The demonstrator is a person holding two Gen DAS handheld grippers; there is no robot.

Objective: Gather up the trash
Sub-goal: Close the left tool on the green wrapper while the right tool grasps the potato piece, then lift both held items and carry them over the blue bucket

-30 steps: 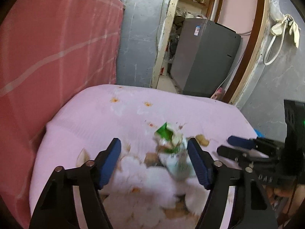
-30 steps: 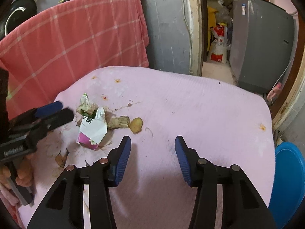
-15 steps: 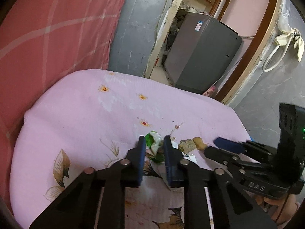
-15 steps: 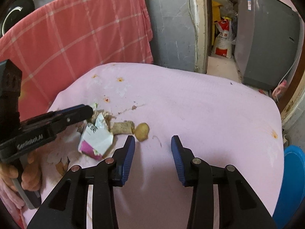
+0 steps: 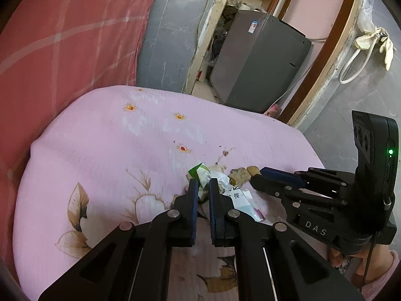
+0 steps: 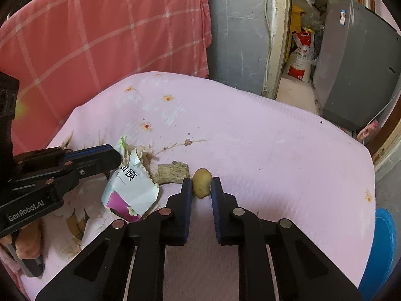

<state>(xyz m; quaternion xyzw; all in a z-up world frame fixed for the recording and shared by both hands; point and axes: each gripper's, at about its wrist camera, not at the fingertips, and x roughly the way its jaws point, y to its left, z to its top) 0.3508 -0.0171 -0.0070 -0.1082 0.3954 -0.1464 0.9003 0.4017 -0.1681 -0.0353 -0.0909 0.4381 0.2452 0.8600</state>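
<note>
Presently catalogued on the pink floral tablecloth: one crumpled green-and-white wrapper, clamped between the narrowed tongs of the left gripper; one white and magenta carton, lying flat just beside it; one brown bark-like scrap, touching the carton's far edge; one small yellowish potato-like lump, bracketed by the nearly closed tongs of the right gripper, whether pinched cannot be told. Surroundings: red checked cloth behind, blue bin at the table's right edge.
</note>
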